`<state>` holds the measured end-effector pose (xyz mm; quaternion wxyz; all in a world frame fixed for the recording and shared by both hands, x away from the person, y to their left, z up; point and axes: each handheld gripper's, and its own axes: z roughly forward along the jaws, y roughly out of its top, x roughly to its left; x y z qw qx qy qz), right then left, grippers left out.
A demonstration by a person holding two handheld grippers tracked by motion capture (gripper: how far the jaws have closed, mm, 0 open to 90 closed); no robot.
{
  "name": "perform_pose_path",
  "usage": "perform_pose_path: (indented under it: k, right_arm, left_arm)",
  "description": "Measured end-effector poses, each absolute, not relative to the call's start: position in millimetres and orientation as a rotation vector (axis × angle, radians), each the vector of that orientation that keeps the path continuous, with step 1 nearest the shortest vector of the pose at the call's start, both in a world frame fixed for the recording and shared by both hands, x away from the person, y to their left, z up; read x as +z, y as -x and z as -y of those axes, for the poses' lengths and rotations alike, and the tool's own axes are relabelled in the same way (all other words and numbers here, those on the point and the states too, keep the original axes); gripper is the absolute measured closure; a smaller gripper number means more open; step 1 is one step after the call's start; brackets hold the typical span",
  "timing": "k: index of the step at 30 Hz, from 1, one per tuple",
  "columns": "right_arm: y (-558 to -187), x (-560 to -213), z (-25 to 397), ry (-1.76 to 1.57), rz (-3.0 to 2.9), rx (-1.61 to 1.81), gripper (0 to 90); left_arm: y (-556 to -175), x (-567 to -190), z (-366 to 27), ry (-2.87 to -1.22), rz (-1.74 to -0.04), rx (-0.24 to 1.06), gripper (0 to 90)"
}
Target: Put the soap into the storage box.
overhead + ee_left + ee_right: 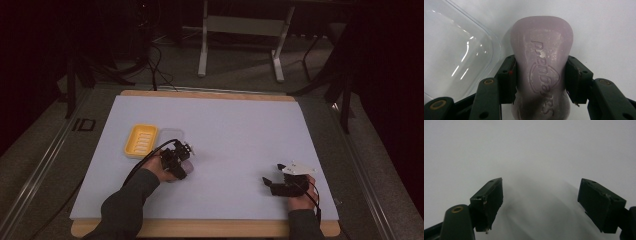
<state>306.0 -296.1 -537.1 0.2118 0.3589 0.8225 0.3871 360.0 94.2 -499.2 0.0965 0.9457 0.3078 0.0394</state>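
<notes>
Leftward, soap bar in left claw, beside clear lid's edge.

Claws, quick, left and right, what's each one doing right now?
Left claw: closed on the purple soap bar, beside the clear lid.
Right claw: open, holding nothing, over the white table.

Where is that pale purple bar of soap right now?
The pale purple bar of soap sits between the jaws of the left claw, lying on the white table sheet just beside the clear plastic lid, near the yellow soap dish.
</notes>
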Motion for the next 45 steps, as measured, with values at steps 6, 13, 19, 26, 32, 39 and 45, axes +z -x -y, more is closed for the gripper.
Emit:
perform_pose_path:
  k: [6,13,19,26,32,39,45]
  right_arm:
    - [-306,-537,296,-0.996,-2.287,1.073,20.1]
    - [-306,-537,296,-0.997,-2.289,1.07,20.1]
    - [-306,-537,296,-0.995,-2.29,1.071,20.1]
    - [-306,-537,296,-0.996,-2.289,1.072,20.1]
    - [-306,-537,296,-0.996,-2.289,1.074,20.1]
    - [-306,-537,296,-0.996,-2.29,1.073,20.1]
    - [-306,-537,296,-0.996,-2.289,1.073,20.1]
  left_arm:
    - [-364,-500,-93,-2.827,-0.882,0.08,49.1]
    - [-370,-499,-86,-2.895,-0.858,0.04,48.9]
    - [-374,-498,-81,-2.944,-0.846,0.025,49.1]
    - [-374,-498,-79,-2.967,-0.825,0.025,49.9]
    - [-375,-498,-79,-2.965,-0.833,0.023,50.0]
    - [-376,-497,-82,-2.965,-0.851,0.011,50.0]
    - [-375,-490,-85,-2.944,-0.86,0.018,50.1]
